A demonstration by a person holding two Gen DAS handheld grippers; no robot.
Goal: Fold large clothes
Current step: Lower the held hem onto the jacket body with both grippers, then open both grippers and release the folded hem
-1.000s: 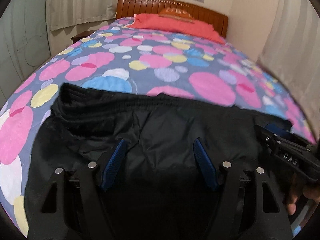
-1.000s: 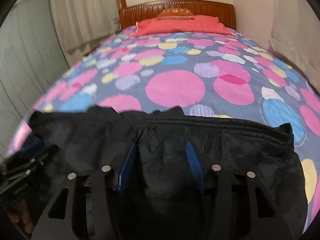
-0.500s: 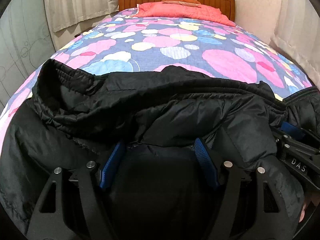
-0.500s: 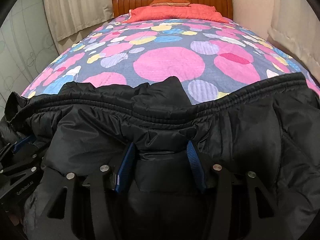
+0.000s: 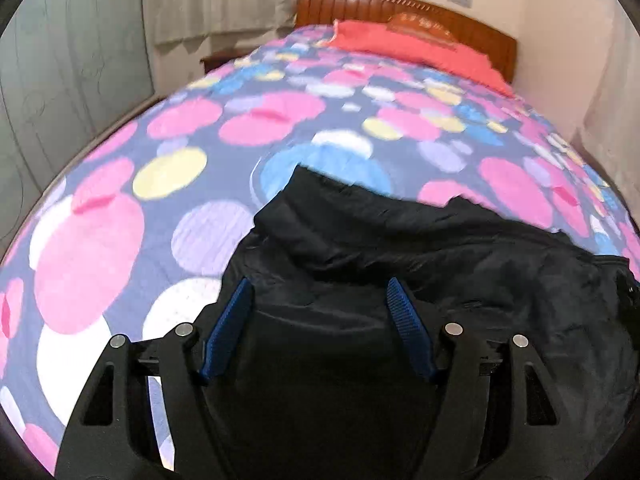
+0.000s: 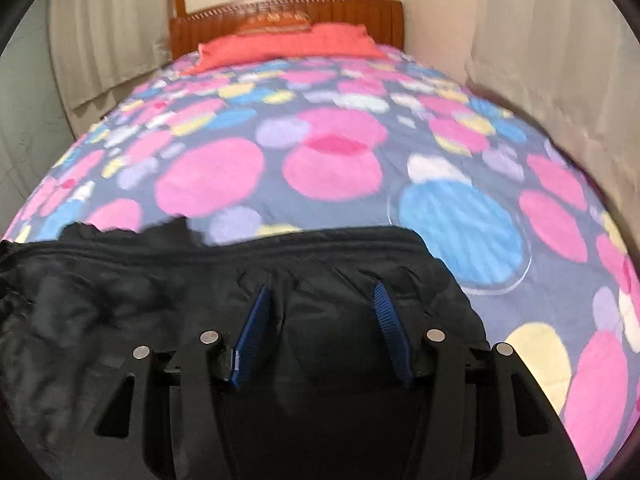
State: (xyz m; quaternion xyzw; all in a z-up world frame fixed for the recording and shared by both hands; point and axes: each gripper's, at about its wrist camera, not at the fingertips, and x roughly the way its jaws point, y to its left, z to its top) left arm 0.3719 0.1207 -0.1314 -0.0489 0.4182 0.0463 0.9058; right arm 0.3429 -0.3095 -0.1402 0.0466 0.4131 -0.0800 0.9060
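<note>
The bed [image 5: 168, 184] with its spotted cover stretches far ahead of me to a wooden headboard [image 6: 288, 12] and red pillow [image 6: 288, 46]. A black padded jacket [image 5: 460, 264] lies bunched at the near end. My left gripper [image 5: 320, 300] and right gripper [image 6: 322, 304] each clamp a thick fold of it

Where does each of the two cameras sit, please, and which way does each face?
Left wrist: on the left gripper, looking down its fingers over the black jacket toward the headboard; no hand shows.
Right wrist: on the right gripper, facing likewise; no hand shows.
Shared: jacket, spotted bedspread, red pillow, headboard.
</note>
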